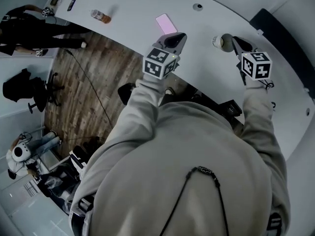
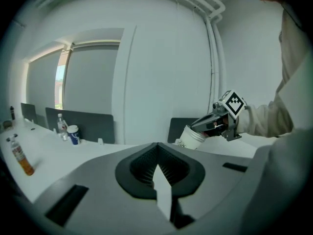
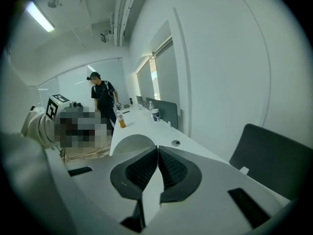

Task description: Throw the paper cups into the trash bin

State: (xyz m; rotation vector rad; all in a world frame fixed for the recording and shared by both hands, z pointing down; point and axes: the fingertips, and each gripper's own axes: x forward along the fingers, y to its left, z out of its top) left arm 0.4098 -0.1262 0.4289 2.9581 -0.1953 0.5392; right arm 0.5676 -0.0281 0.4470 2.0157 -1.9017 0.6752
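Grippers both out over the white table (image 1: 206,77), head view. My right gripper (image 1: 236,43) is in the upper right of that frame, with my left gripper (image 1: 174,41) near the top centre. In the right gripper view my right gripper (image 3: 157,153) has its jaws almost fully closed, pinched on the wall of the paper cup (image 3: 128,145). The white wall runs down between the pads, and the rim curves away just left of centre. In the head view the paper cup (image 1: 222,42) sits at the tip of that gripper, dark mouth showing. The left gripper view puts the right gripper (image 2: 203,126) at centre right, clamped at the rim of the paper cup (image 2: 190,137), which hangs tilted. I cannot tell whether its base touches the table. In its own view my left gripper (image 2: 157,153) has its jaws closed tip to tip with nothing held. A pink card (image 1: 166,23) lies on the table just beyond the left gripper. A bottle (image 1: 101,16) with orange contents stands near the table edge, upper left. A person (image 1: 39,31) in dark clothes stands at far upper left. A dark chair (image 3: 274,160) fills the lower right of the right gripper view.
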